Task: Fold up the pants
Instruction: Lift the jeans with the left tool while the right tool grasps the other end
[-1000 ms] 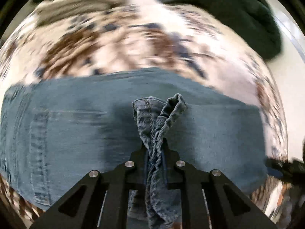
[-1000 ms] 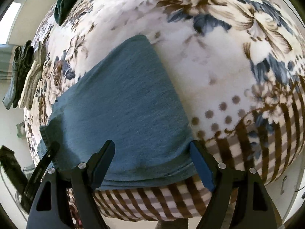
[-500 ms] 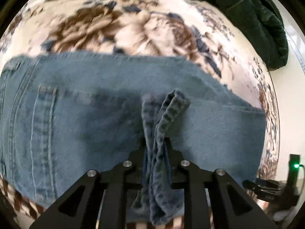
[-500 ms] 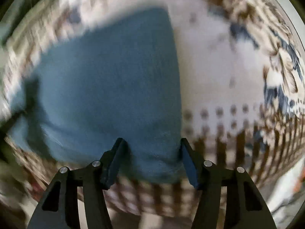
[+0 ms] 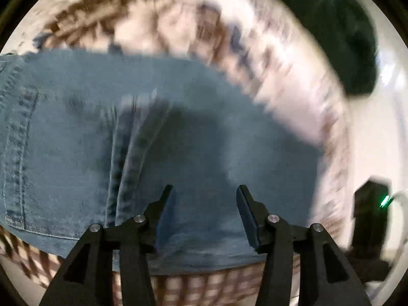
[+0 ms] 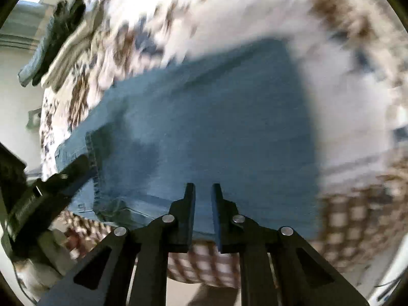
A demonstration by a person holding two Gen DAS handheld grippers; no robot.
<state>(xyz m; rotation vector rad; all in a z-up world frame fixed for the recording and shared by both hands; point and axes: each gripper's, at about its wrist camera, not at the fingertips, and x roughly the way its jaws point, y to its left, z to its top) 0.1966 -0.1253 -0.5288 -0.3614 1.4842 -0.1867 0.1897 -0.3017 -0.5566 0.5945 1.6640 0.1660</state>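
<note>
Blue denim pants (image 5: 102,132) lie folded flat on a floral blanket (image 5: 285,81). In the left wrist view my left gripper (image 5: 204,193) is open and empty, just above the near edge of the folded denim. In the right wrist view the same pants (image 6: 216,122) fill the middle, and my right gripper (image 6: 203,191) is nearly closed, with a narrow gap between its fingers and nothing in it, over the near edge of the fold. The left gripper's body (image 6: 43,191) shows at the left edge of that view.
A dark green garment (image 5: 331,25) lies at the blanket's far right corner. Folded clothes (image 6: 58,46) are stacked at the far left in the right wrist view. The blanket's checked border (image 6: 357,216) hangs over the near edge. A dark device with a green light (image 5: 369,216) is at right.
My left gripper has opened and let go of the bunched denim, which now lies flat. My right gripper has narrowed from wide open to nearly closed. Both views are motion-blurred.
</note>
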